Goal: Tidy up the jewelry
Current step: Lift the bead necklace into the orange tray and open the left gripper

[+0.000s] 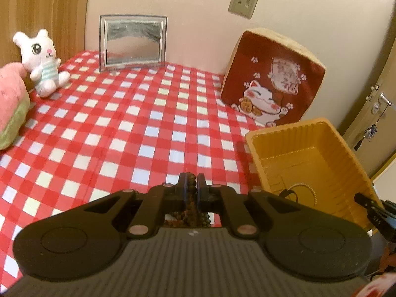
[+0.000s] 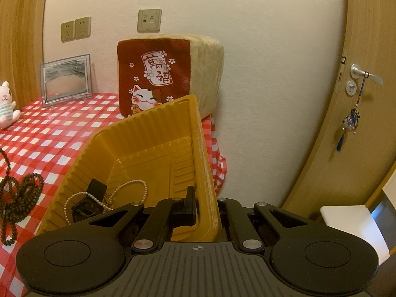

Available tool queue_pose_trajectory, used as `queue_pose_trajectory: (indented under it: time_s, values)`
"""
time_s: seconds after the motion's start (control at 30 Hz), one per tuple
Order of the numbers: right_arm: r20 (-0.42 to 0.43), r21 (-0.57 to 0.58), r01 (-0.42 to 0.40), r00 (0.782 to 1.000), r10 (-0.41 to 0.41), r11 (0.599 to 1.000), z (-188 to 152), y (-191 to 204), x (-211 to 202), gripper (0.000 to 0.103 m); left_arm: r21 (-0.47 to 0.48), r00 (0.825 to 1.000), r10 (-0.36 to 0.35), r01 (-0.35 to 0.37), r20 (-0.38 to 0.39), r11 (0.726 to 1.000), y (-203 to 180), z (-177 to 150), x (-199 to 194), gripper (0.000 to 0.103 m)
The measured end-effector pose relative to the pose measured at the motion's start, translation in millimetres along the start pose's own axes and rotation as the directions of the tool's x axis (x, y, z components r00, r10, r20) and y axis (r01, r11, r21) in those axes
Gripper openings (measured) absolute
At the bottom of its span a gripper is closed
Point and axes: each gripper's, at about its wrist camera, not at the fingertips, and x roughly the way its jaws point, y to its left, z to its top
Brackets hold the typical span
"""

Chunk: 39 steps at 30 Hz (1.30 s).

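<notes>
My left gripper (image 1: 191, 184) is shut on a dark brown bead necklace (image 1: 191, 199), which hangs in loops below the fingers. In the right wrist view the same bead necklace (image 2: 18, 199) dangles at the far left over the cloth. My right gripper (image 2: 204, 198) is shut on the right rim of a yellow plastic tray (image 2: 148, 146) and holds it tilted. Inside the tray lie a black wristwatch (image 2: 86, 209) and a white pearl necklace (image 2: 116, 194). The tray (image 1: 309, 158) also shows to the right of my left gripper.
A red-and-white checked cloth (image 1: 128, 128) covers the table. A red lucky-cat cushion (image 1: 272, 81), a framed picture (image 1: 132, 42), a white plush bunny (image 1: 43, 61) and a pink-green plush (image 1: 11, 104) stand along the back and left. A door (image 2: 356, 99) is at the right.
</notes>
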Motion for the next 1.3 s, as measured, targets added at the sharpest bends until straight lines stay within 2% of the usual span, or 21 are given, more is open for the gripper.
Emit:
queue_pose_trajectory:
  time_s: [0.33,0.53,0.73,1.0,1.3]
  values:
    - [0.002,0.004,-0.005,1.000,0.005,1.000,0,1,-1,0.004,0.015,0.999,-0.036,0.036,0.036,0.999,-13,14,-15,0.006]
    - [0.004,0.003,-0.009,1.000,0.009,1.000,0,0,-1,0.004,0.039,0.993,-0.118,0.116,0.029,0.992,-37,14,-11,0.006]
    - [0.005,0.001,-0.011,1.000,0.011,1.000,0,0,-1,0.004,0.078,0.975,-0.223,0.222,0.000,0.972,-78,14,1,0.006]
    - [0.009,0.000,-0.018,1.000,0.018,1.000,0,0,-2,0.004,0.139,0.933,-0.355,0.361,-0.064,0.922,-138,12,23,0.006]
    - [0.010,-0.001,-0.018,1.000,0.018,1.000,-1,1,-2,0.004,0.143,0.921,-0.357,0.379,-0.157,0.914,-168,0,65,0.006]
